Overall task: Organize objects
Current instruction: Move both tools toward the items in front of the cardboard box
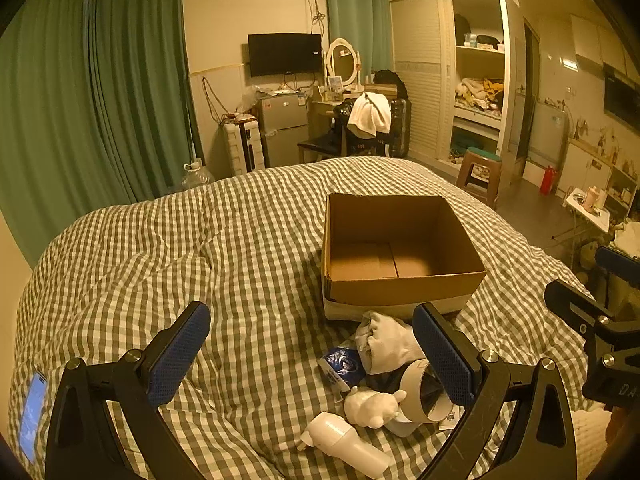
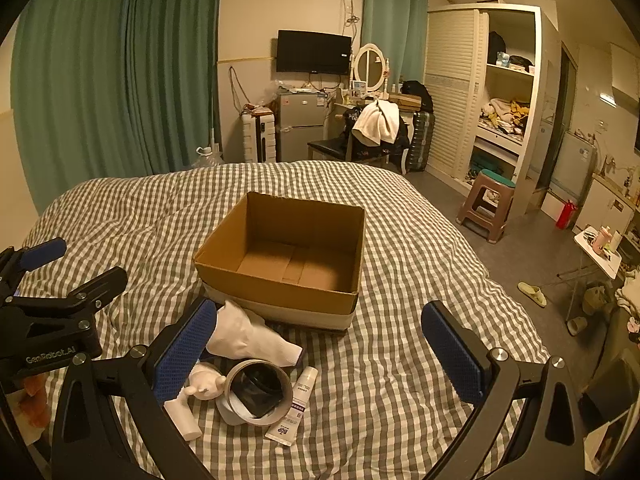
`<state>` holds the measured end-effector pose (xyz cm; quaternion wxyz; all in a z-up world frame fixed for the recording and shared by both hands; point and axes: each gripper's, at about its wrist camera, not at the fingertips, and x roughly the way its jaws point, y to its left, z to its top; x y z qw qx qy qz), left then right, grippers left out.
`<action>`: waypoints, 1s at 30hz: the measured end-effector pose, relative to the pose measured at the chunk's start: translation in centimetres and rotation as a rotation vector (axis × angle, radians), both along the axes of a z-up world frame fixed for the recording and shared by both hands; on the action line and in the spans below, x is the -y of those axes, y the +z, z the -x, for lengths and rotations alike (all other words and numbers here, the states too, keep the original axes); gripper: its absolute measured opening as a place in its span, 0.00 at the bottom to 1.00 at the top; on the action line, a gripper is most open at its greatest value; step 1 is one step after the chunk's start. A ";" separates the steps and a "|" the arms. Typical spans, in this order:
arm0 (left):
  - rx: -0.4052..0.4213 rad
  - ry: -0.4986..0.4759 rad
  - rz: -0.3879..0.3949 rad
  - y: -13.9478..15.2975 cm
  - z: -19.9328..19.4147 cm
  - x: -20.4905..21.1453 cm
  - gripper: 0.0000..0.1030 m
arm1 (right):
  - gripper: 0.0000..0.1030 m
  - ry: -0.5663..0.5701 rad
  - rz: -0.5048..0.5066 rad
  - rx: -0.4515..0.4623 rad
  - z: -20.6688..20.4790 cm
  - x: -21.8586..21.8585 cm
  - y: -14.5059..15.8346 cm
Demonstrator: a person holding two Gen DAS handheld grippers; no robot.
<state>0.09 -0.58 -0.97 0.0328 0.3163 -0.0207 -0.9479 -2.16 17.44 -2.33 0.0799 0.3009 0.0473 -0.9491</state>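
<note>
An open, empty cardboard box (image 1: 400, 280) (image 2: 280, 280) stands on the checked bed. In front of it lies a small pile: a white sock (image 1: 384, 344) (image 2: 248, 336), a roll of tape (image 1: 420, 400) (image 2: 258, 392), a white figurine (image 1: 372, 404) (image 2: 206, 384), a white bottle (image 1: 344, 440) (image 2: 184, 416), a blue-and-white packet (image 1: 338, 364) and a white tube (image 2: 296, 408). My left gripper (image 1: 312, 356) is open and empty, above the bed left of the pile. My right gripper (image 2: 320, 356) is open and empty, over the pile's right side.
A phone (image 1: 32, 416) lies on the bed at the far left. The bed's right edge drops to the floor, where a stool (image 2: 486, 208) and slippers (image 2: 532, 294) stand. A wardrobe (image 2: 480, 92), chair and fridge line the far wall.
</note>
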 end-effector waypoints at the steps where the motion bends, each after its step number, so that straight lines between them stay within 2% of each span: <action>1: 0.003 0.002 -0.001 -0.1 0.1 0.0 1.00 | 1.00 0.005 0.002 0.001 0.1 0.1 0.0; 11: 0.024 0.031 0.006 -1.4 0.6 0.4 1.00 | 1.00 0.010 0.000 0.041 0.9 0.2 -1.4; 18: 0.073 0.020 -0.002 -3.6 1.6 0.7 1.00 | 0.97 0.024 -0.012 0.077 1.8 0.8 -3.2; 24: 0.141 0.009 -0.014 -6.4 2.9 1.2 1.00 | 0.93 0.040 -0.033 0.153 3.4 1.4 -6.2; 27: 0.179 0.011 0.005 -8.0 3.5 1.1 1.00 | 0.90 0.046 -0.045 0.204 4.3 1.7 -8.2; 30: 0.225 0.006 0.010 -9.7 4.0 1.2 1.00 | 0.83 0.052 -0.059 0.274 5.3 2.0 -10.8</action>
